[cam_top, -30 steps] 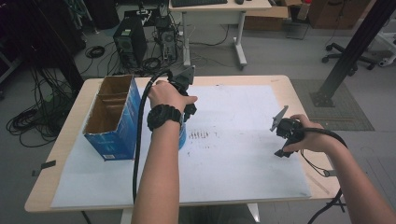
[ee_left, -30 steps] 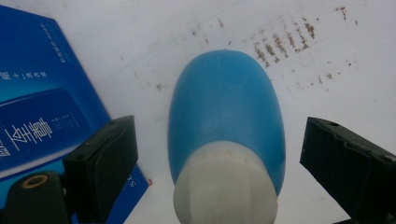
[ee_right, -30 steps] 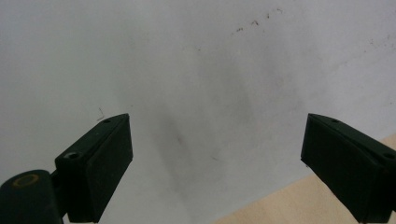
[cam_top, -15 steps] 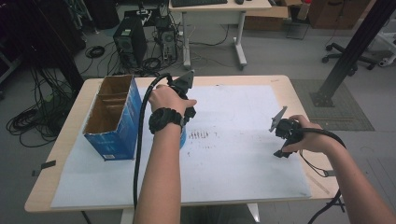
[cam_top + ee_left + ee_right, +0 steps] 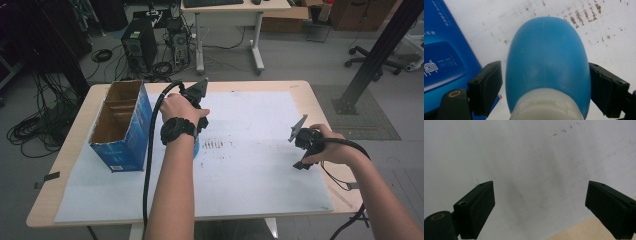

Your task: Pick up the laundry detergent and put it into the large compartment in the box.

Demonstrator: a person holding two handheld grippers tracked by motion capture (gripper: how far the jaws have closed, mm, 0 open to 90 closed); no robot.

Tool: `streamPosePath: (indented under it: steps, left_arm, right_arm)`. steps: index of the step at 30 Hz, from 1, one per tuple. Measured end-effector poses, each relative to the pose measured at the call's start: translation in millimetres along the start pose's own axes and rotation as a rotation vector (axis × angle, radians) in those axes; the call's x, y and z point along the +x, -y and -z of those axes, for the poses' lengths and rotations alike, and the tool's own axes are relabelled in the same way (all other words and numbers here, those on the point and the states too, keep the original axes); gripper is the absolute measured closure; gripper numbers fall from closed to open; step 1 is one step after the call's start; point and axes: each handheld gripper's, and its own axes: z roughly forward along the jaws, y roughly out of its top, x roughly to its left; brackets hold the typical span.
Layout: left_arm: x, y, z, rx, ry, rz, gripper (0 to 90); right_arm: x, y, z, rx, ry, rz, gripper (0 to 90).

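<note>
A blue egg-shaped bottle with a white neck sits between the jaws of my left gripper; the right jaw presses its side and the left jaw is at its other side. In the high view the left gripper points down at mid-table, and the bottle shows just under the hand, above the white paper. My right gripper stands open near the table's right edge, with nothing between its jaws and only paper below.
An open blue cardboard box with dividers stands left of the left hand, its blue side close to the bottle. Brown specks mark the paper mid-table. The bare wooden table edge lies near the right gripper.
The left hand has shifted only slightly while holding the bottle. The right gripper has stayed in place.
</note>
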Motion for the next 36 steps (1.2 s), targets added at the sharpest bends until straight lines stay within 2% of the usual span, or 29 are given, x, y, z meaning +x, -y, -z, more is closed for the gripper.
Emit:
streamPosePath:
  steps: [7, 9, 14, 20, 23, 36]
  left_arm:
    - [1.1, 0.6, -2.9, 0.011, 0.013, 0.009, 24.2]
    - [1.3, 0.8, -3.7, 0.024, 0.031, 0.028, 27.1]
    - [1.7, 1.3, -4.2, 0.030, 0.026, 0.040, 27.4]
    - [2.9, 1.8, -3.4, 0.019, 0.024, 0.055, 32.5]
    - [3.4, 1.2, -3.3, 0.024, 0.040, 0.068, 35.1]
    - [5.4, 0.3, -2.8, 0.014, 0.056, 0.082, 37.3]
  right_arm:
    - [-0.3, 0.6, -1.1, 0.003, -0.003, -0.003, 9.1]
    - [-0.1, 0.3, -2.4, 0.001, -0.004, -0.002, 9.2]
    - [0.3, 0.1, -3.6, 0.003, -0.007, 0.001, 9.1]
    - [0.4, 0.5, -3.3, 0.002, -0.005, -0.002, 9.2]
    - [0.5, 0.8, -3.8, 0.003, -0.004, -0.001, 9.2]
    - [0.4, 1.2, -5.7, 0.007, -0.009, -0.004, 9.1]
